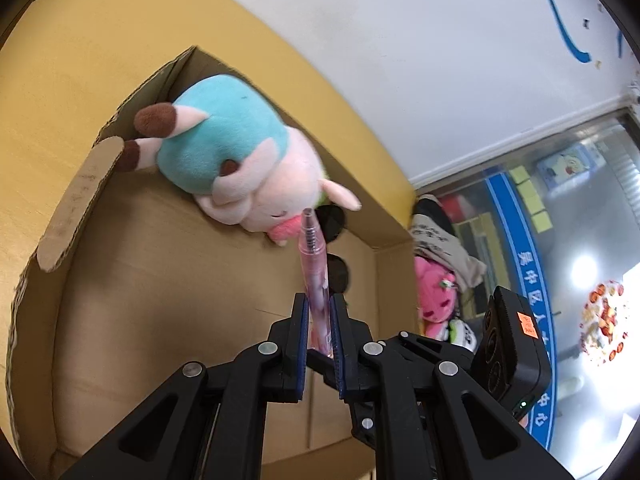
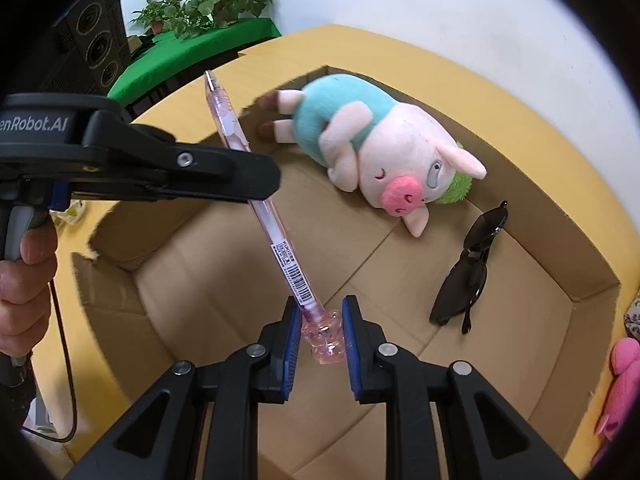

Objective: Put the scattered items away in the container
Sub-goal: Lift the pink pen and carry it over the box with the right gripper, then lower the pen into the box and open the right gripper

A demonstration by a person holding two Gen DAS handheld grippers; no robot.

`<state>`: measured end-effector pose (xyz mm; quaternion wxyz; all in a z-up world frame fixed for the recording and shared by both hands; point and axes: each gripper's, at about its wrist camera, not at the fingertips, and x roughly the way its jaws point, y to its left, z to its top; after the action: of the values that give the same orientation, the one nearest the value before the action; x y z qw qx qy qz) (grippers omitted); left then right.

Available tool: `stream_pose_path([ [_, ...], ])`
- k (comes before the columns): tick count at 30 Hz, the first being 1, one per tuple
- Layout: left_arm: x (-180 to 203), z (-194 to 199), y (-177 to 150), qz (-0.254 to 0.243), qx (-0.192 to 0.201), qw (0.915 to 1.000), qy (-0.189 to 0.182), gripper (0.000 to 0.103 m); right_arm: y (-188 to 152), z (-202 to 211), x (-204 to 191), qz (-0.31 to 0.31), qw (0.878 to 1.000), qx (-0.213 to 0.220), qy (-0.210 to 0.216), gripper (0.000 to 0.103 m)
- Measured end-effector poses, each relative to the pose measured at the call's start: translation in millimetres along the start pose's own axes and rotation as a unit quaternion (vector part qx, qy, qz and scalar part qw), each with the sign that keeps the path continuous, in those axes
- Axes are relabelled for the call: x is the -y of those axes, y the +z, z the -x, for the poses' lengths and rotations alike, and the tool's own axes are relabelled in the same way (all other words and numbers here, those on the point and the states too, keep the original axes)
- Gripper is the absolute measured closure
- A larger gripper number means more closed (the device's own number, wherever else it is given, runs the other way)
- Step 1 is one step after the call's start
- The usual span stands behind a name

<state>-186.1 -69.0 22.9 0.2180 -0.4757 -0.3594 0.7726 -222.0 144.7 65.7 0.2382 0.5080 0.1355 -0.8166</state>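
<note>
Pink translucent plastic pen [image 2: 256,184], barcode label on the barrel, is held by both grippers at once over the open brown cardboard box [image 2: 520,216]. Left gripper [image 1: 319,312]: jaws pressed close, pinching the pen's barrel, with the tip end sticking out past them toward the plush. Right gripper [image 2: 321,320]: jaws narrow, pinching the pen's bulbous clear-pink end cap between blue pads. In the right wrist view the pen slants up and to the left from that cap, passing through the left gripper's black fingers, clip end highest.

Inside the box:
- Pink plush pig in a turquoise shirt [image 2: 384,148], brown hooves, lying on its side against the far wall, snout toward the box middle.
- Black folded sunglasses [image 2: 468,276] on the box floor, along the right wall in the right wrist view, apart from the pig.

Box flaps stand open; one torn flap [image 1: 76,208] shows on the left in the left wrist view. Box sits on a yellow worktop [image 2: 560,160] by a white wall.

A bright pink plush toy [image 2: 624,380] lies outside the box at its right. A person's hand [image 2: 24,280] grips the left gripper's handle. Green potted plants [image 2: 208,0] and a black speaker [image 2: 96,48] stand in the background.
</note>
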Motion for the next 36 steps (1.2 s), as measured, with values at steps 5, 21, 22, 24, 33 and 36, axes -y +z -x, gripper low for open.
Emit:
stream_pose_path([
  [5, -22, -17, 10, 0.023, -0.004, 0.9992, 0.034, 0.093, 4, -27, 20, -0.020, 1.000, -0.017, -0.010, 0.084],
  [21, -23, -20, 28, 0.032, -0.002, 0.9967, 0.075, 0.063, 7, -43, 5, -0.040, 0.998, -0.011, 0.055, 0.084],
  [22, -22, -21, 29, 0.031, -0.006, 0.9968, 0.073, 0.079, 7, -39, 6, -0.054, 0.996, -0.005, 0.069, 0.084],
  [24, -18, -25, 29, 0.027, -0.019, 0.9968, 0.073, 0.094, 5, -35, 8, -0.078, 0.993, 0.001, 0.094, 0.084],
  [33, 25, -78, 28, -0.063, -0.089, 0.9854, 0.131, 0.094, -37, -30, 35, -0.240, 0.958, 0.016, 0.156, 0.084],
  [36, 38, -106, 25, -0.091, -0.120, 0.9773, 0.149, 0.094, -52, -35, 51, -0.291, 0.944, 0.005, 0.155, 0.084],
])
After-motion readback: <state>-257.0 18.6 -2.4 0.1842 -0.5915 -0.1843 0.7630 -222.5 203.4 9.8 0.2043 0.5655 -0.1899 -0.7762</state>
